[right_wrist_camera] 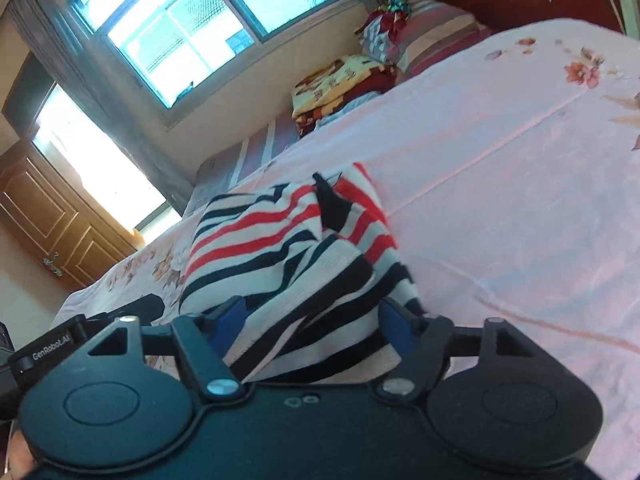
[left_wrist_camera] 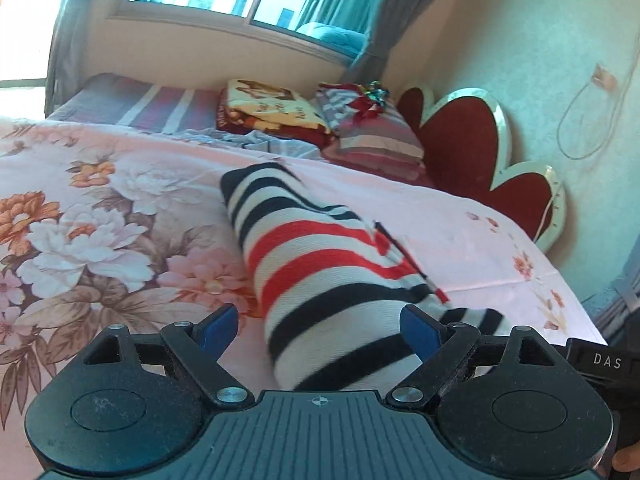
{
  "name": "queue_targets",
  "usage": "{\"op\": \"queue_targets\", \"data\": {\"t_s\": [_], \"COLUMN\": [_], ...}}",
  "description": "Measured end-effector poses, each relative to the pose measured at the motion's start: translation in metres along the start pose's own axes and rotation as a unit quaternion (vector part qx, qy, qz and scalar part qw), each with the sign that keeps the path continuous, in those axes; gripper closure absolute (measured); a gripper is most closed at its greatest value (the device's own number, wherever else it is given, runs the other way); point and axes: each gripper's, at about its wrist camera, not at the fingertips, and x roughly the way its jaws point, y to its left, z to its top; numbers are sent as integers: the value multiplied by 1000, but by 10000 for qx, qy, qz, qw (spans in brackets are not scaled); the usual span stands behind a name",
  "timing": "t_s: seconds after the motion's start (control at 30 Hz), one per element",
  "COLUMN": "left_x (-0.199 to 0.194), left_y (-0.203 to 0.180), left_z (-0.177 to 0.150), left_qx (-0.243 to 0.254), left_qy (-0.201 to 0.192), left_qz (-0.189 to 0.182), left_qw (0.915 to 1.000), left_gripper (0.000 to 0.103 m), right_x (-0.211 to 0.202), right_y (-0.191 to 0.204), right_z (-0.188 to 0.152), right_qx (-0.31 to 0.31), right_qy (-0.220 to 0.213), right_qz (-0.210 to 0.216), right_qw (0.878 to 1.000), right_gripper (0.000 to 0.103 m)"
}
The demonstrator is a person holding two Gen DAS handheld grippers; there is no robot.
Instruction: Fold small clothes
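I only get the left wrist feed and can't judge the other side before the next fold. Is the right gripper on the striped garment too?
Observer: Yes, the right gripper has the striped garment bunched between its open fingers.
Operator: Does the cloth look flat on that side?
Observer: No, it is rumpled, with a black pointed flap sticking up.
Operator: What lies beyond it there?
Observer: A wooden door stands past the bed's far end.
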Motion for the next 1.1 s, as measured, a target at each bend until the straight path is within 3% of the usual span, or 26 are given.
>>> {"op": "queue_targets", "data": {"t_s": [0.2, 0.27, 0.37, 0.47, 0.53, 0.67, 0.7, 0.77, 0.83, 0.93, 1.03, 1.1], "left_x": [24, 28, 30, 33, 41, 62, 62, 59, 51, 34, 34, 43], "left_y": [11, 8, 6, -7, -16, -26, -26, -24, -22, -27, -36, -41], "left_z": [-6, -2, 3, 5, 0, -17, -18, -17, -12, -8, -13, -23], "left_qx": [-162, -156, -146, 47, 158, 295, 306, 271, 162, 306, 484, 579], "left_qy": [83, 40, 12, -13, 84, 435, 389, 405, 435, 229, 325, 480], "left_qz": [194, 228, 153, 53, -9, 71, 100, 118, 122, 45, -44, 31], "left_qw": [9996, 9996, 9998, 10000, 9998, 9986, 9987, 9987, 9988, 9993, 9983, 9972], "left_gripper": [16, 16, 16, 16, 16, 15, 14, 13, 13, 13, 13, 13], "right_x": [61, 69, 51, 16, 3, 28, 28, 18, 3, -21, -36, -29], "right_y": [-7, -4, 8, 21, 15, -19, -22, -22, -18, -7, 4, 13], "right_z": [11, 13, 17, 19, 12, -12, -14, -11, -7, -4, 2, 0], "right_qx": [672, 650, 286, -344, -444, -323, -328, -269, -247, -553, -939, -1221], "right_qy": [235, 154, -243, -728, -813, -215, -230, -332, -446, -806, -1182, -1057], "right_qz": [145, 177, 301, 233, 39, -605, -613, -626, -620, -917, -966, -903], "right_qw": [9974, 9976, 9988, 9965, 9957, 9974, 9973, 9971, 9968, 9910, 9838, 9827], "right_gripper": [48, 73, 78, 79, 79, 72, 73, 64, 61, 61, 62, 65]}}
